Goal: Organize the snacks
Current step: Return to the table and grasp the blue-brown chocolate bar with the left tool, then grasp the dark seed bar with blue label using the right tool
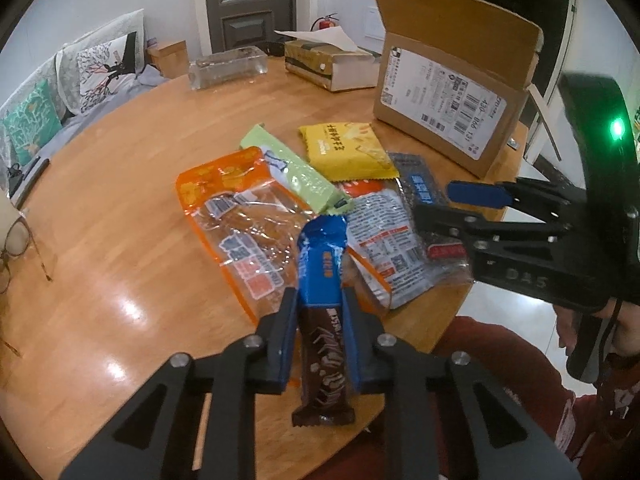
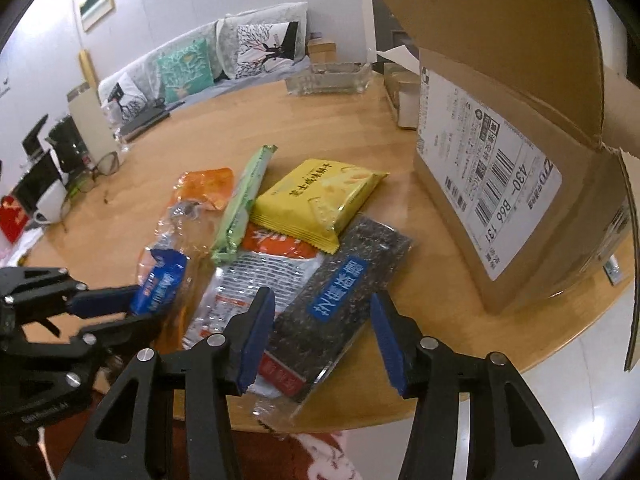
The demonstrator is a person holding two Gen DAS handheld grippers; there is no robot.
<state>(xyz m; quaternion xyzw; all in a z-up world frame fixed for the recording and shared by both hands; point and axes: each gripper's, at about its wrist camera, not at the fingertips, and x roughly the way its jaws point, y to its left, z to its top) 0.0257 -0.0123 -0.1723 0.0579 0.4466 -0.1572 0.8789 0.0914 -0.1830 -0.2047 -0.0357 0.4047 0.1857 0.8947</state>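
My left gripper (image 1: pixel 318 300) is shut on a blue and brown chocolate bar (image 1: pixel 322 280), held over the table's near edge; it also shows in the right wrist view (image 2: pixel 160 286). My right gripper (image 2: pixel 322 308) is open, its fingers astride the near end of a dark speckled packet (image 2: pixel 340 296). Snacks lie in a pile: a yellow packet (image 2: pixel 320 200), a green bar (image 2: pixel 242 204), an orange clear bag (image 1: pixel 236 216) and a white and red packet (image 2: pixel 256 276). An open cardboard box (image 2: pixel 500 184) stands to the right.
A round wooden table (image 1: pixel 120 208) holds a clear glass block (image 1: pixel 228 66), a small open carton (image 1: pixel 324 62), glasses (image 2: pixel 94 176) and a white mug (image 2: pixel 44 204). A sofa with cushions (image 2: pixel 224 56) stands behind. The person's red clothing (image 1: pixel 500 384) is beside the near edge.
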